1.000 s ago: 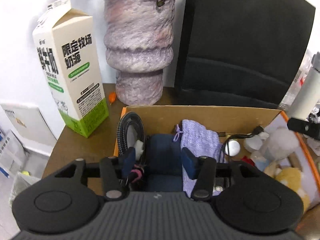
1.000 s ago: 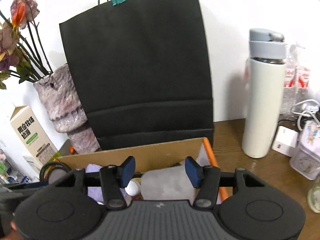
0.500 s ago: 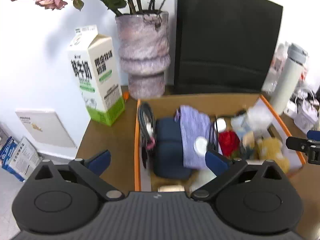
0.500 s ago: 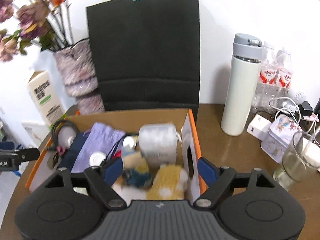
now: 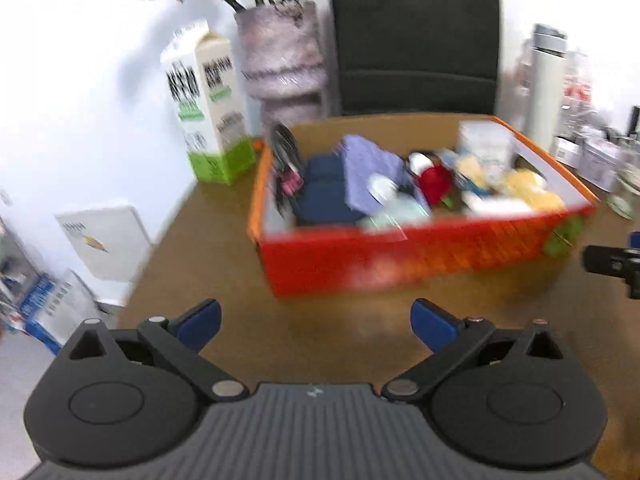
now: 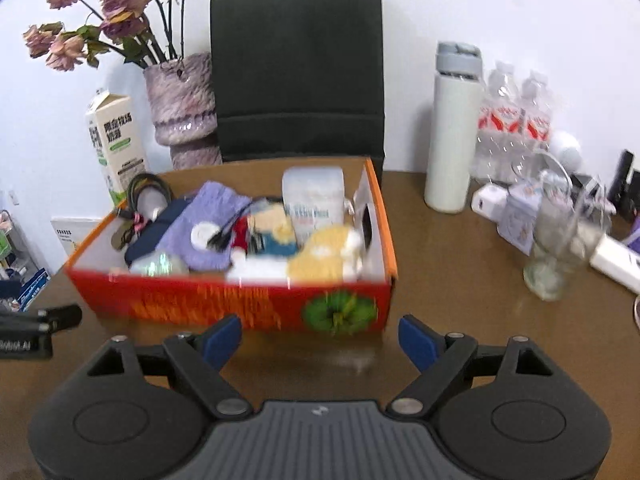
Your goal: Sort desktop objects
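A black paper bag (image 6: 297,68) is stood against the wall, flanked by a vase (image 6: 184,108) of dried roses. A white bottle (image 6: 452,128) is set well apart.

- Left gripper (image 5: 316,322) — black linkage arms, blue fingertip pads (image 5: 198,322), silver pivot screws.
- Right gripper (image 6: 320,340) — same build: grey ribbed housing, two round black discs, small white logo.
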Tool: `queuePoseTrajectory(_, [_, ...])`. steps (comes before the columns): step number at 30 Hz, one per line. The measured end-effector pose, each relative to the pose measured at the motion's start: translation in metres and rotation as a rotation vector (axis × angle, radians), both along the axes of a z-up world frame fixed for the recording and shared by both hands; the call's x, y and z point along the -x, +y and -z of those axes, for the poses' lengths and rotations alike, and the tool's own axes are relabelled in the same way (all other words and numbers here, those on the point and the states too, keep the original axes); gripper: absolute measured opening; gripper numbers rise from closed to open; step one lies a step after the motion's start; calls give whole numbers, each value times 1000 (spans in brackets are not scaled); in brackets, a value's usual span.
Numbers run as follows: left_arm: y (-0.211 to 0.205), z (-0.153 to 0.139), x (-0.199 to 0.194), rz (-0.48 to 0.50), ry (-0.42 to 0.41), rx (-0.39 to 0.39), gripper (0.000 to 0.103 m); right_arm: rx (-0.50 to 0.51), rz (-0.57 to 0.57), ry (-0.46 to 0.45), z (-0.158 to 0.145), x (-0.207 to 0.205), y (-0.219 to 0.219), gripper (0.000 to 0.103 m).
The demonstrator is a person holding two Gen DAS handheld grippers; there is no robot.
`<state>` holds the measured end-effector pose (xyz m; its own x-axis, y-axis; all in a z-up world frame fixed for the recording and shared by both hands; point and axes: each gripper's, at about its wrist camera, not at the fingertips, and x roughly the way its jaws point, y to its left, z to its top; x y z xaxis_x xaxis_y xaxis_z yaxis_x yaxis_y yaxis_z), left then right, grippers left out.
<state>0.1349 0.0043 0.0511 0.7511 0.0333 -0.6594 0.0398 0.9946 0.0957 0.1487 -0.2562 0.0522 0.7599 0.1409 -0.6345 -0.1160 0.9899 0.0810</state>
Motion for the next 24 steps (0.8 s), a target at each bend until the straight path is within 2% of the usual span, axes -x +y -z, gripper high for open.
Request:
queuePoseTrajectory(4, [0, 24, 29, 5, 19, 57, 103, -27, 10, -8, 26, 27, 4, 85])
queuePoseTrajectory(8, [4, 36, 58, -29, 28, 98, 103, -54, -12, 8, 50, 57, 12, 85])
queuePoseTrajectory(10, [6, 40, 72, -34, 26, 95, 103, -34, -12, 12, 58, 71, 19, 85])
queuePoseTrajectory(14, [5, 48, 100, -56, 31, 33, 103, 33, -20, -7, 65, 97, 33, 88])
queuePoseTrajectory(18, [10, 51, 124, -56, 13, 73, 103, 38, -9, -7, 65, 115, 38, 94])
queuePoseTrajectory(24, [7, 53, 131, -34, -19, 71, 103, 61, -16, 2, 67, 133, 47, 103])
